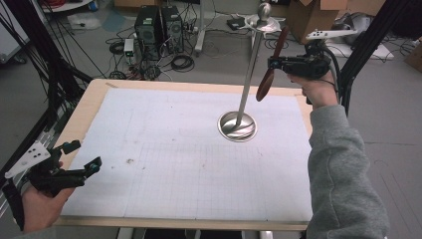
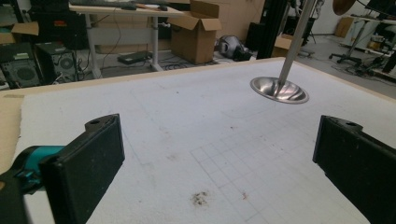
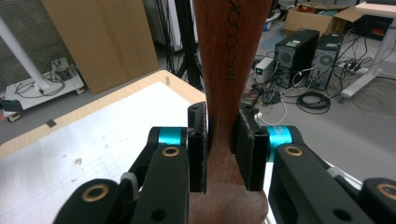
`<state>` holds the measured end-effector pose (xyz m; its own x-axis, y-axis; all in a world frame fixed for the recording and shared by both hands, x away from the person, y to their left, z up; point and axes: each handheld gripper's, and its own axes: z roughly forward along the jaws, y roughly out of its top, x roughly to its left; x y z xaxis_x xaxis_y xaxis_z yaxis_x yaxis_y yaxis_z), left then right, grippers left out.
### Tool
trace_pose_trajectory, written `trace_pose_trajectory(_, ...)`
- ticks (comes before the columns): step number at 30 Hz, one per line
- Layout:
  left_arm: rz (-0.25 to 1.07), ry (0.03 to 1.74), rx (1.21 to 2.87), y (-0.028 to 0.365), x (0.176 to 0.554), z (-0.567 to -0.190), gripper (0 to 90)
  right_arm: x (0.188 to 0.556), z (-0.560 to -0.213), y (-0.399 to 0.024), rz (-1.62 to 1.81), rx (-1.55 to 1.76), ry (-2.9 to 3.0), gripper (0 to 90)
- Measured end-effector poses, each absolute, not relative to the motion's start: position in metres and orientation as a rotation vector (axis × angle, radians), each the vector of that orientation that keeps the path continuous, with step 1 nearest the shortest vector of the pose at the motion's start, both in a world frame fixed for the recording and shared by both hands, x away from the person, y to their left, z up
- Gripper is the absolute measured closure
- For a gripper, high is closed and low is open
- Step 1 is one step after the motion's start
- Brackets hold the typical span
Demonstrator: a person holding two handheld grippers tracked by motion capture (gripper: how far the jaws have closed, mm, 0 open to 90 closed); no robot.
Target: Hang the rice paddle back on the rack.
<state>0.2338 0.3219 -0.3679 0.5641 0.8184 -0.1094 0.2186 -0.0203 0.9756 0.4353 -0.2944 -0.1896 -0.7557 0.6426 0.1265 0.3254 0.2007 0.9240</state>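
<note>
Papered table (image 1: 94, 99), steel stand (image 1: 238, 125)

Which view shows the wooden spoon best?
High view: the whole wooden spoon hangs in the right gripper. Right gripper view shows its clamped handle close up; left gripper view catches one end at the top edge.

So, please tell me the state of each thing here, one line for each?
Wooden spoon: held in the air, clamped by the handle.
Right gripper: shut on the spoon.
Left gripper: open, holding nothing.
Metal stand: upright on the table, nothing hanging on it.
</note>
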Motion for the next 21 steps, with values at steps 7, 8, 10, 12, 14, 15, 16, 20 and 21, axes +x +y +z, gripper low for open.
trace_pose_trajectory(7,0.615,0.906,1.546,0.321,0.234,-0.367,2.5,0.431,-0.192,-0.297,1.592,0.92,2.143,59.2)
trace_pose_trajectory(8,0.614,0.906,1.546,0.32,0.234,-0.367,2.5,0.43,-0.192,-0.297,1.59,0.92,2.139,56.7)
trace_pose_trajectory(10,0.61,0.9,1.55,0.318,0.235,-0.367,2.5,0.427,-0.192,-0.298,1.589,0.911,2.13,52.9)
trace_pose_trajectory(12,0.609,0.895,1.553,0.316,0.236,-0.366,2.5,0.422,-0.192,-0.299,1.583,0.889,2.111,47.9)
trace_pose_trajectory(14,0.604,0.89,1.552,0.314,0.237,-0.366,2.5,0.417,-0.194,-0.3,1.562,0.858,2.1,37.7)
trace_pose_trajectory(15,0.604,0.888,1.554,0.314,0.238,-0.366,2.5,0.417,-0.194,-0.3,1.562,0.858,2.1,37.7)
trace_pose_trajectory(16,0.603,0.885,1.554,0.313,0.239,-0.365,2.5,0.416,-0.195,-0.301,1.558,0.845,2.095,34.4)
trace_pose_trajectory(20,0.592,0.875,1.555,0.308,0.243,-0.365,2.5,0.41,-0.2,-0.306,1.561,0.803,2.098,21.2)
trace_pose_trajectory(21,0.591,0.872,1.556,0.307,0.244,-0.365,2.5,0.409,-0.201,-0.306,1.555,0.802,2.1,19.4)
